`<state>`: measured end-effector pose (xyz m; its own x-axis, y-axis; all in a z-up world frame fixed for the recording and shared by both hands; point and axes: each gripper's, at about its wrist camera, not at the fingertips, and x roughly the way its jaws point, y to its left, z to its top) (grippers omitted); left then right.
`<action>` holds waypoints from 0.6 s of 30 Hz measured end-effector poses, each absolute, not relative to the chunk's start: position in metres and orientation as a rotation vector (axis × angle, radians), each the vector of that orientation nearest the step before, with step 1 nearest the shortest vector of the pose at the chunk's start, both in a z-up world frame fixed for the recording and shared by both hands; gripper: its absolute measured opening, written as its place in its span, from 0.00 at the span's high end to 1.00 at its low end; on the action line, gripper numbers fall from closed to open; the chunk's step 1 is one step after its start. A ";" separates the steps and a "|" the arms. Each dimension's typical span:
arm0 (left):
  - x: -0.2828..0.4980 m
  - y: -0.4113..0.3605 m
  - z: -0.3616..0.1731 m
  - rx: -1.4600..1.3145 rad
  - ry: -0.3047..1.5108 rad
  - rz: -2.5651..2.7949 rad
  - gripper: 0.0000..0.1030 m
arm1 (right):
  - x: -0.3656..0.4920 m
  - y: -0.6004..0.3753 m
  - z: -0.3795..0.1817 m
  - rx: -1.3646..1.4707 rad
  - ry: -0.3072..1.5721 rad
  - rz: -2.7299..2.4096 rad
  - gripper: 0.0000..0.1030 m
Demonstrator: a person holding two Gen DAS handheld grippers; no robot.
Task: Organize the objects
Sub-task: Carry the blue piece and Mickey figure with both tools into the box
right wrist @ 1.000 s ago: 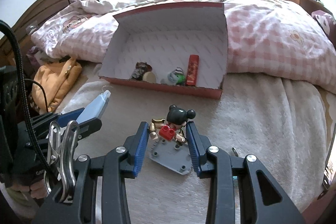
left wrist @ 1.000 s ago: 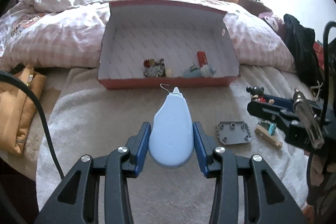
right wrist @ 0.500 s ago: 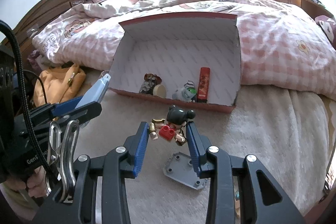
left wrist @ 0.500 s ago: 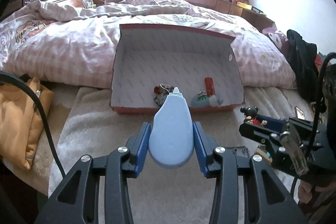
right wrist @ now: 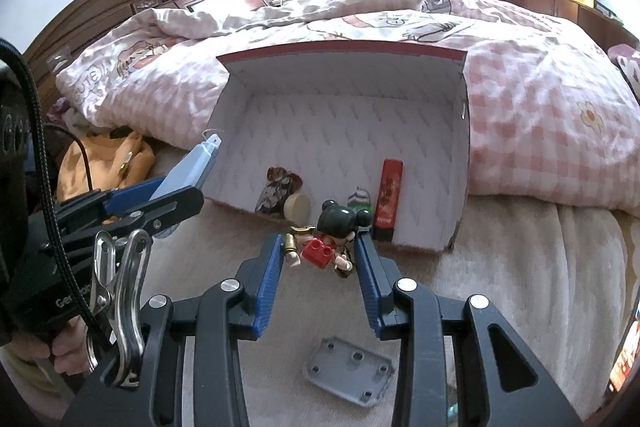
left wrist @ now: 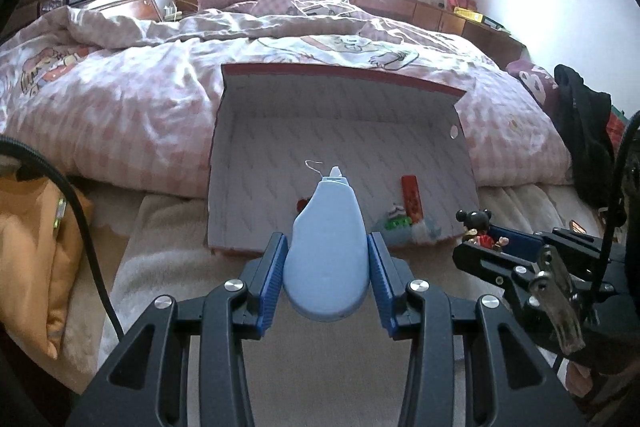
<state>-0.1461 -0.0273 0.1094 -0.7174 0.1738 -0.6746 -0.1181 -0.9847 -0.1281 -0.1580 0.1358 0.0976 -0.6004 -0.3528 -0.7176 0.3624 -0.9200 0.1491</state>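
Note:
My left gripper [left wrist: 327, 259] is shut on a light blue teardrop-shaped dispenser [left wrist: 326, 251] with a thin wire at its tip, held just before the near rim of the open red-edged box [left wrist: 340, 143]. My right gripper [right wrist: 320, 253] is shut on a small black-haired doll figure with a red brick [right wrist: 332, 239], also close to the box's [right wrist: 344, 131] near rim. Each gripper shows in the other's view: the left gripper [right wrist: 160, 195] at left, the right gripper [left wrist: 492, 243] at right. Inside the box lie a red tube [right wrist: 387, 199], a green-and-white toy [right wrist: 360, 201] and a patterned pouch [right wrist: 276, 193].
A grey plate with holes [right wrist: 348, 373] lies on the cream blanket [right wrist: 520, 287] below my right gripper. An orange bag [left wrist: 36, 247] sits at left. A pink checked duvet [left wrist: 120, 107] rises behind the box. Dark clothes [left wrist: 584, 131] lie at right.
Both grippers have risen and moved toward the box with their objects still held. The grey plate has fallen behind, below the right gripper.

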 end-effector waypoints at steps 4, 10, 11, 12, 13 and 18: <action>-0.163 -0.025 0.110 -1.098 -0.106 2.773 0.61 | -0.172 0.132 0.098 1.111 0.032 -2.500 0.64; -0.189 -0.024 0.104 -1.113 -0.114 2.771 0.61 | -0.194 0.127 0.096 1.097 0.048 -2.505 0.64; -0.193 -0.024 0.103 -1.118 -0.112 2.771 0.61 | -0.197 0.126 0.095 1.097 0.051 -2.506 0.64; -0.196 -0.024 0.101 -1.124 -0.108 2.770 0.61 | -0.200 0.126 0.094 1.099 0.056 -2.505 0.64; -0.202 -0.024 0.099 -1.131 -0.099 2.767 0.61 | -0.205 0.125 0.093 1.100 0.067 -2.504 0.64; -0.221 -0.025 0.090 -1.154 -0.074 2.754 0.61 | -0.225 0.123 0.085 1.122 0.133 -2.505 0.64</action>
<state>-0.2213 -0.0246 0.0901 -0.6913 0.1610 -0.7044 -0.1232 -0.9869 -0.1047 -0.2254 0.1233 0.0846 -0.6030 -0.3119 -0.7343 0.3878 -0.9189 0.0718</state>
